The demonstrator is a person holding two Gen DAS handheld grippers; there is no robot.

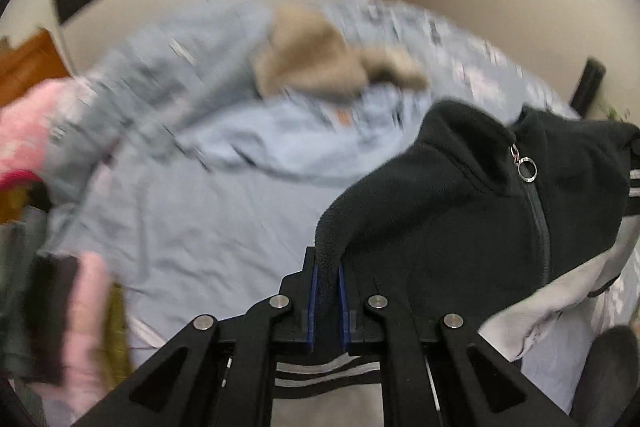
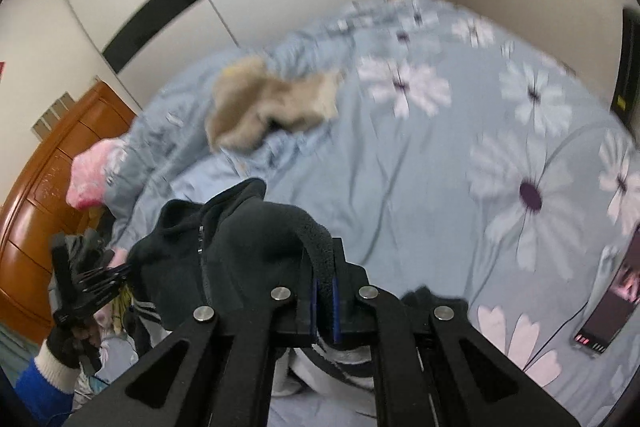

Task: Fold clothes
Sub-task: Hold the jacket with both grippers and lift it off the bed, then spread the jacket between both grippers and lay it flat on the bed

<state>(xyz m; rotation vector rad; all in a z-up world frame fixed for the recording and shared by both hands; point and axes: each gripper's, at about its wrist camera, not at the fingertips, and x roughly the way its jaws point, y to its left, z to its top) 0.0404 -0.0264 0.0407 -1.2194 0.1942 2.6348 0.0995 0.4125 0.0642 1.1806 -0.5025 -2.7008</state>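
A black fleece jacket (image 1: pixel 460 211) with a zip, a ring pull and grey striped lower panels hangs lifted over the bed. My left gripper (image 1: pixel 328 279) is shut on its black edge. In the right wrist view the same jacket (image 2: pixel 240 239) droops between both tools, and my right gripper (image 2: pixel 325 287) is shut on another part of its edge. The left gripper (image 2: pixel 100 283) shows there at the lower left, held by a gloved hand (image 2: pixel 64 347) in a blue sleeve, its jaws hidden in the cloth.
The bed carries a light blue flowered duvet (image 2: pixel 440 187). A beige garment (image 2: pixel 264 103) lies at the far side, a pink one (image 2: pixel 90 179) at the left edge. A phone (image 2: pixel 612 303) rests on the duvet at right. A wooden dresser (image 2: pixel 44 195) stands left, a wardrobe behind.
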